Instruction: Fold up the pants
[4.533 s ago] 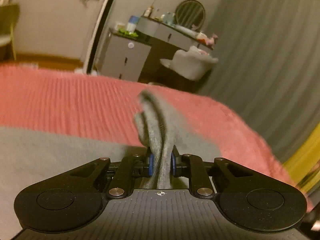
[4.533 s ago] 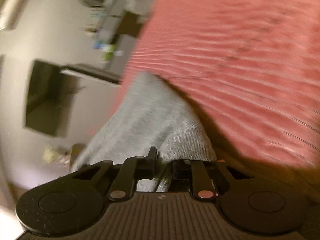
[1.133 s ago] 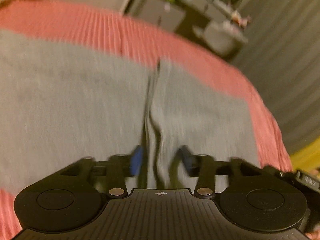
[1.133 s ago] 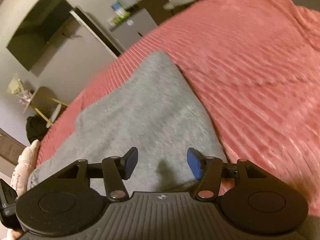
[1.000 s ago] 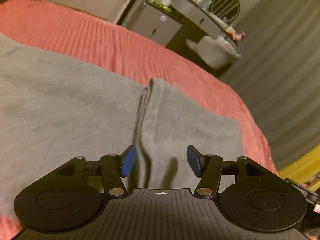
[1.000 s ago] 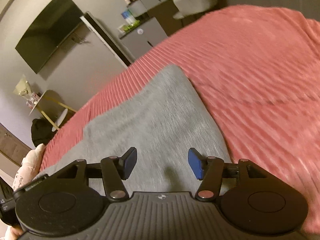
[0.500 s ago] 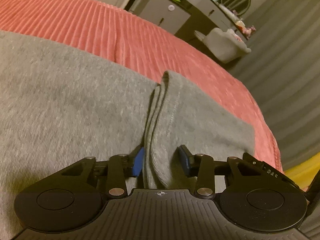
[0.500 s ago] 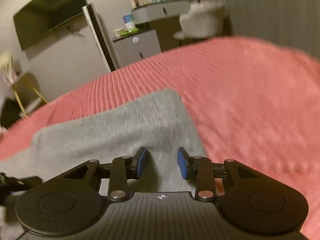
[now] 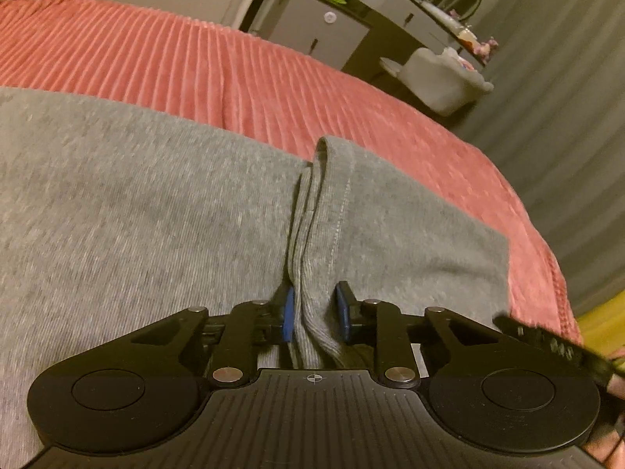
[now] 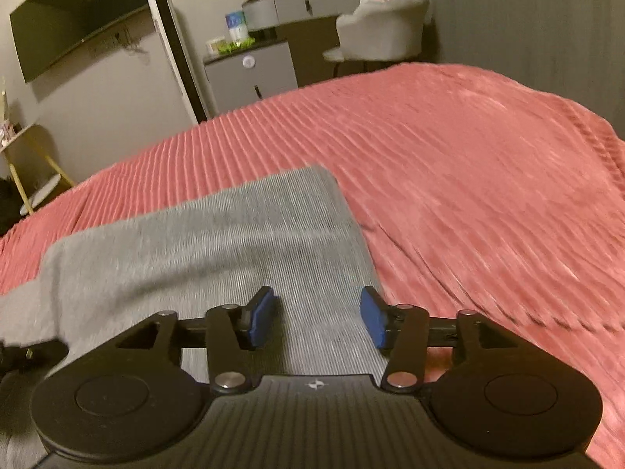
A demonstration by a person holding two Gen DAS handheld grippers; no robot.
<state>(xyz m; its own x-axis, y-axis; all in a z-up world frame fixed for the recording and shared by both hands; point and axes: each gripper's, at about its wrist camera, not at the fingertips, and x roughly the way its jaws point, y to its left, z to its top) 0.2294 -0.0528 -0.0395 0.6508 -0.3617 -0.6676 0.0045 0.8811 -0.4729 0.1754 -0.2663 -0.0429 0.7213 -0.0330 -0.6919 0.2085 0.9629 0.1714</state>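
Note:
Grey pants lie folded flat on a red ribbed bedspread. In the left wrist view a raised hem edge of the pants runs between the blue pads of my left gripper, whose jaws stand narrowly apart around the fold without clearly pinching it. In the right wrist view my right gripper is open and empty, low over the corner end of the pants, with cloth showing between its pads.
The bedspread stretches wide to the right. Beyond the bed stand a grey cabinet, a vanity desk with a white chair, a wall TV and a grey curtain.
The left jaws have narrowed around the hem fold since a second ago. The right gripper narrowed half a second ago, has opened wide again and has tilted level over the pants.

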